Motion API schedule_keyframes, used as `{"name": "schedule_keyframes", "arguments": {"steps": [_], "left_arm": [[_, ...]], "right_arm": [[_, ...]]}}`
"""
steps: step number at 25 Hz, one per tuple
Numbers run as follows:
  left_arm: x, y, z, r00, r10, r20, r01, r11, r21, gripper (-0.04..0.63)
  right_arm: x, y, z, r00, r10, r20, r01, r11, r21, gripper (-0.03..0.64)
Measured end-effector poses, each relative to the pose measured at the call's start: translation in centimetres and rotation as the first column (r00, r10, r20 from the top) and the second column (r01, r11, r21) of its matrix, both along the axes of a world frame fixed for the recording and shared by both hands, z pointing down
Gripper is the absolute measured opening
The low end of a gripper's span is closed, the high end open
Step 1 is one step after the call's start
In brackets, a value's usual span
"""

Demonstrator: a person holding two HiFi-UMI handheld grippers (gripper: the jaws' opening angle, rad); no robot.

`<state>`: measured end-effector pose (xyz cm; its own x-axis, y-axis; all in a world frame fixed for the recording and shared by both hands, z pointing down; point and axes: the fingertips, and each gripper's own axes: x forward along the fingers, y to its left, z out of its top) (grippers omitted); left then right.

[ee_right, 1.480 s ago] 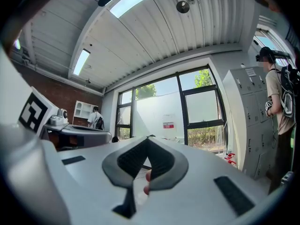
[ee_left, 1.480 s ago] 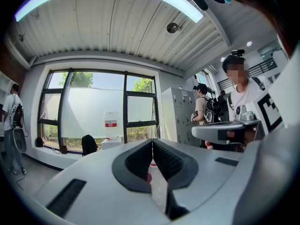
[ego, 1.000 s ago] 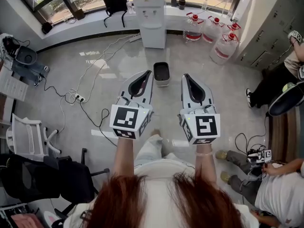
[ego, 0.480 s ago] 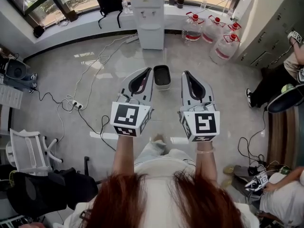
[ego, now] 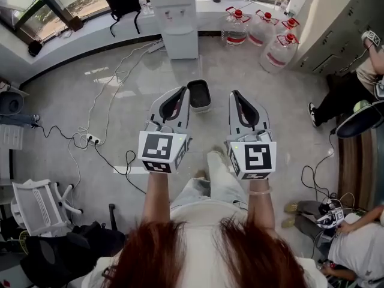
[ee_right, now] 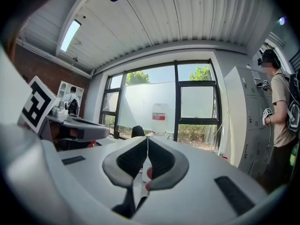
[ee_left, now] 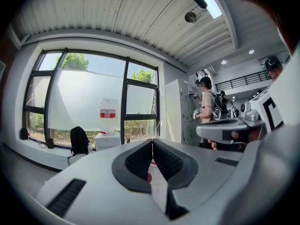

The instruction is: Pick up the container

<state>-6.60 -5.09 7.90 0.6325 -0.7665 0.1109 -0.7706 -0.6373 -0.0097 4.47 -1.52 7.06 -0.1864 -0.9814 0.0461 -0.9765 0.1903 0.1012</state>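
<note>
While the container point(ego: 199, 95), a dark rectangular tub with a pale rim, stands untouched on the grey floor point(ego: 282, 119) in front of the white water dispenser point(ego: 174, 17), the approach step looks to be the one in hand, with no grasp yet begun. From the head view the tub shows between the tips of the 2 claws and a little beyond them, apart from both.

The left claw point(ego: 182, 90) has its ribbed pads pressed together with nothing between them, as its own view confirms point(ee_left: 152, 142). The right claw point(ego: 234, 93) is the same: jaws closed tip to tip and empty point(ee_right: 147, 139). Both claws point roughly level toward the window, so neither claw view shows the container at all; it lies below their line of sight.

Judging from this, the pickup has hardly started. The next move calls for bringing the claws down toward the floor and tipping them nose-down so that the tub comes into view between the jaws. At least 1 claw must open wide enough to straddle a wall of the tub, then close on the rim. Whether 1 claw or 2 will be needed I cannot tell from here.
</note>
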Motion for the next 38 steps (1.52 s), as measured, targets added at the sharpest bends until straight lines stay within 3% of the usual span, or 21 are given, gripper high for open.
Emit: {"name": "schedule_keyframes", "arguments": {"steps": [16, 23, 27, 34, 38], "left_arm": [[6.7, -10.6, 3.9, 0.998, -0.060, -0.020, 0.060, 0.998, -0.003, 0.015], [6.1, -13.2, 7.5, 0.996, -0.081, -0.041, 0.081, 0.997, -0.004, 0.017], [5.0, -14.4, 10.6, 0.994, -0.098, -0.042, 0.097, 0.995, -0.016, 0.017], [3.9, -16.5, 17.1, 0.995, -0.089, -0.042, 0.088, 0.996, -0.031, 0.016], [4.1, -18.2, 21.9, 0.994, -0.090, -0.056, 0.088, 0.995, -0.040, 0.017]], "right_arm": [[6.1, -11.7, 4.2, 0.998, -0.069, -0.010, 0.069, 0.998, -0.006, 0.025], [5.2, -15.0, 8.1, 0.995, -0.099, -0.022, 0.098, 0.995, -0.036, 0.025], [4.0, -16.8, 10.9, 0.989, -0.125, -0.083, 0.123, 0.992, -0.027, 0.026], [2.6, -19.3, 16.8, 0.991, -0.133, -0.030, 0.132, 0.991, -0.035, 0.026], [2.8, -20.9, 22.1, 0.990, -0.136, -0.043, 0.134, 0.990, -0.046, 0.026]]}}
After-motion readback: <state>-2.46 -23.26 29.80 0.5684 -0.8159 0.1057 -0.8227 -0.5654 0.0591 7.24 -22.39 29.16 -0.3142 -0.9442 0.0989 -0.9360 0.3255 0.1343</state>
